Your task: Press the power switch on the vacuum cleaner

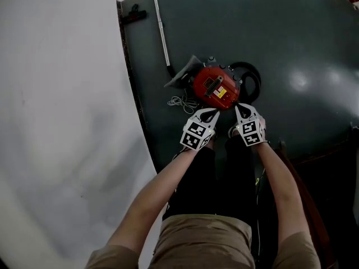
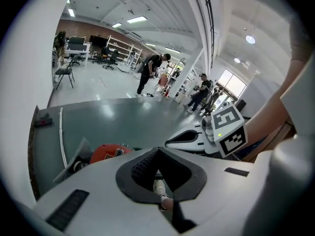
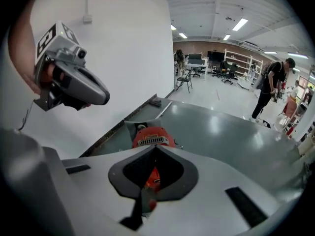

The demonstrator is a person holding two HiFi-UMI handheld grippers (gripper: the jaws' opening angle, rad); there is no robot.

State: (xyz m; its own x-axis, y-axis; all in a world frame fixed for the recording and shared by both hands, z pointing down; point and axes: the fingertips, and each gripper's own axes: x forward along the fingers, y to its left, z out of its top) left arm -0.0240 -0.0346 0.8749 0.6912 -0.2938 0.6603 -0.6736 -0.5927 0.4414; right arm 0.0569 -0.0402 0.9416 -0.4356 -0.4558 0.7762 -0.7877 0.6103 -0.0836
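Left gripper view: the left gripper (image 2: pixel 158 150) has its jaws closed tip to tip with nothing clamped; a white shoe (image 2: pixel 159 187) shows through the opening behind the tips.
Right gripper view: the right gripper (image 3: pixel 156 147) is likewise drawn together and empty. The red vacuum cleaner (image 3: pixel 147 132) lies straight ahead, its vent grille (image 3: pixel 151 141) turned toward the camera.
Head view: the two grippers sit side by side, tips at the near edge of the red body; contact cannot be judged.
Vacuum cleaner: on the dark green floor (image 1: pixel 303 49), near the white wall (image 1: pixel 61 94), just ahead of the person's feet.
Long axis: the metal wand (image 1: pixel 162 32) runs from the body away from the person, leaning slightly toward the wall.
Around it: a black hose (image 1: pixel 252 78) loops at the body's right; a white cord (image 1: pixel 180 101) lies bunched at its near left.
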